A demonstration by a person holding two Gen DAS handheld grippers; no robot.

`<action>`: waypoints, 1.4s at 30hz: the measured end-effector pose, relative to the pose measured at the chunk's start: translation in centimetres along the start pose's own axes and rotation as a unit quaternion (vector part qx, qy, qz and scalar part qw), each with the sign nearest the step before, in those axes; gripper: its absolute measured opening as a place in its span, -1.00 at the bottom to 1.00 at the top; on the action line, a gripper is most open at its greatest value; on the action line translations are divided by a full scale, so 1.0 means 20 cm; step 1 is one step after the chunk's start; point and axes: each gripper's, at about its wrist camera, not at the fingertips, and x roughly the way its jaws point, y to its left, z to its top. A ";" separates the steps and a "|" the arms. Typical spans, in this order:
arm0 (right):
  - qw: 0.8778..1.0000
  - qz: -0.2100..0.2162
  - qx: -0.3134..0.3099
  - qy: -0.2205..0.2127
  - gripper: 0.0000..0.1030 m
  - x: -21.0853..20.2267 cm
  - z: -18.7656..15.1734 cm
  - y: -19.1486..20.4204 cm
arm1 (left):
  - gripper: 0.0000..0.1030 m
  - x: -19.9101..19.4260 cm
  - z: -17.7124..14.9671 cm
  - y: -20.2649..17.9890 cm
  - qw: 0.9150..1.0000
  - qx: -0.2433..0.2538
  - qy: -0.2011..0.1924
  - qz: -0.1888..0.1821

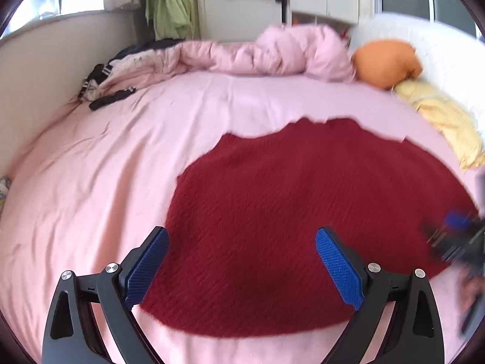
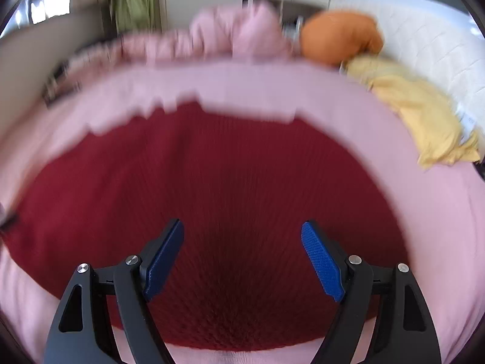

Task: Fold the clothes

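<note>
A dark red knitted sweater (image 1: 288, 206) lies spread flat on the pink bed sheet (image 1: 106, 166). My left gripper (image 1: 242, 242) hovers open over the sweater's near left part, blue pads wide apart with nothing between them. In the right wrist view the same sweater (image 2: 227, 182) fills the middle, blurred by motion. My right gripper (image 2: 242, 236) is open above its near edge, holding nothing. The right gripper also shows as a dark, blue-tipped blur (image 1: 454, 236) at the right edge of the left wrist view.
A bunched pink duvet (image 1: 272, 54) lies at the far side of the bed. An orange pillow (image 1: 385, 63) and a yellow cloth (image 1: 439, 118) are at the far right. Dark and striped clothes (image 1: 103, 85) are piled at the far left by the headboard. A green garment (image 1: 169, 3) hangs behind.
</note>
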 end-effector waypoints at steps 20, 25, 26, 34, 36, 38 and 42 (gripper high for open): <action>0.995 -0.005 -0.041 -0.090 0.61 -0.15 -0.07 0.11 | 0.99 0.26 -0.11 -0.07 0.995 0.006 0.099 0.017; 0.999 0.010 -0.033 0.022 0.61 0.00 -0.10 0.08 | 0.99 0.24 -0.10 -0.06 0.995 -0.008 0.098 0.018; 0.999 0.004 -0.028 0.036 0.61 -0.02 -0.06 0.08 | 0.99 0.22 -0.09 -0.05 0.996 -0.018 0.088 0.014; 0.999 0.007 0.030 -0.014 0.61 -0.13 0.08 0.07 | 1.00 0.25 -0.14 -0.09 0.996 0.018 0.092 0.009; 0.999 0.017 0.046 -0.021 0.61 -0.09 0.10 0.07 | 1.00 0.23 -0.14 -0.08 0.996 0.006 0.090 0.004; 0.999 -0.030 0.014 -0.005 0.61 -0.01 0.06 0.10 | 1.00 0.20 -0.13 -0.05 0.997 -0.012 0.080 -0.002; 0.999 -0.027 0.018 0.024 0.64 0.12 -0.01 0.09 | 1.00 0.12 -0.09 -0.04 0.999 -0.024 0.039 -0.007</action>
